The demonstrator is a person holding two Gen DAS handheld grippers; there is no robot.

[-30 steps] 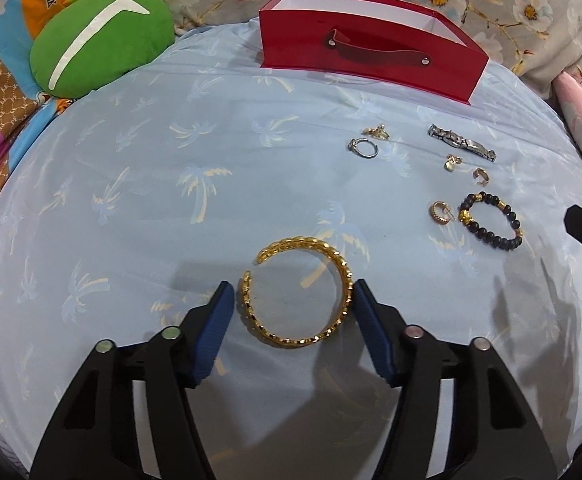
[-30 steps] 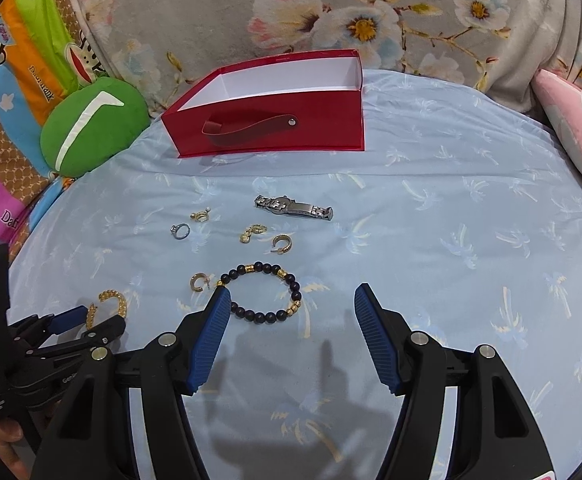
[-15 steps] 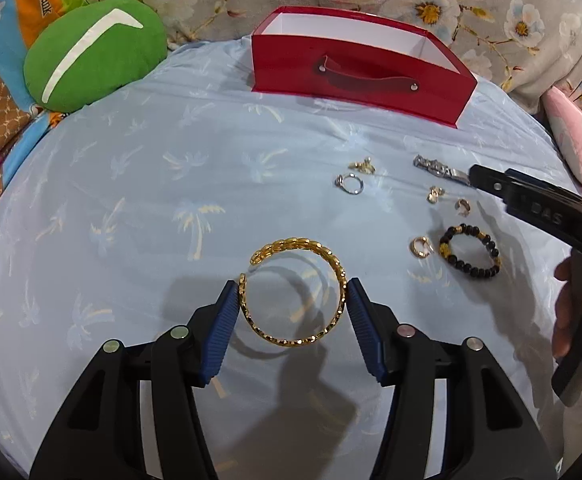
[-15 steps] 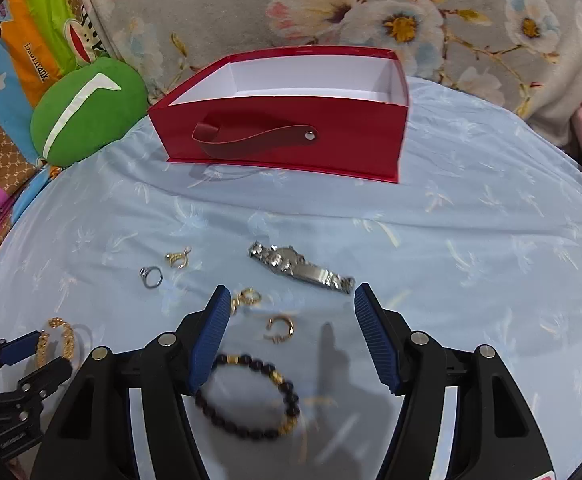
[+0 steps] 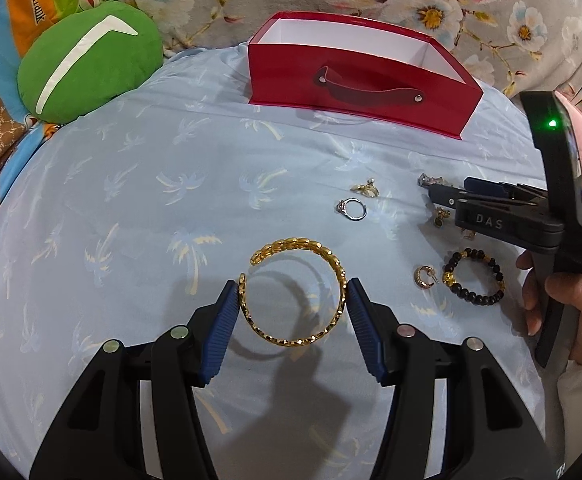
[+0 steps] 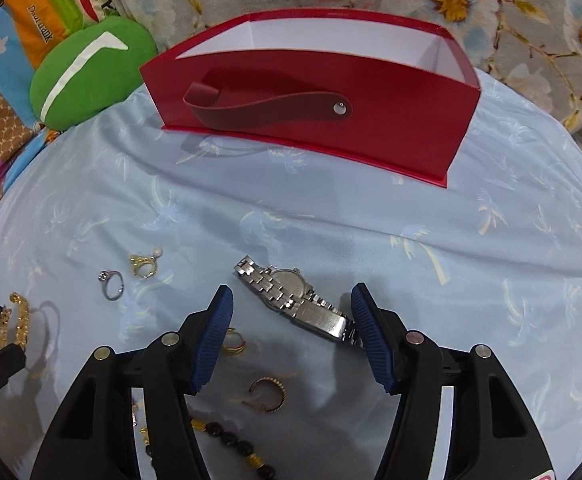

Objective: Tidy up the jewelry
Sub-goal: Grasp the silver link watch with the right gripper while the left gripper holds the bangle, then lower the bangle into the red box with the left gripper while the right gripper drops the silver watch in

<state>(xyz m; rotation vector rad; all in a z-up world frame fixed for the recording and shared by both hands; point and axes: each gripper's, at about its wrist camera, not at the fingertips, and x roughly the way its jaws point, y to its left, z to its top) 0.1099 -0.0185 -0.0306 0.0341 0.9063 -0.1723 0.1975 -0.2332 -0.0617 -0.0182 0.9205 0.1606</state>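
we hold the left gripper point(image 5: 293, 300) clamped on the gold bangle point(image 5: 295, 292), both blue pads against its sides, well in front of the red box point(image 5: 365, 80). our right gripper point(image 6: 291, 316) has just been closing its jaws, yet they stand apart around the silver watch point(image 6: 295, 300); one strap end sits against the right pad, the left pad clear. the watch lies in front of the box. in the left view the right gripper hides most of the watch. the black bead bracelet point(image 6: 231, 440) is cut off behind our fingers point(image 6: 211, 328), and one gold earring point(image 6: 233, 342) is half covered.
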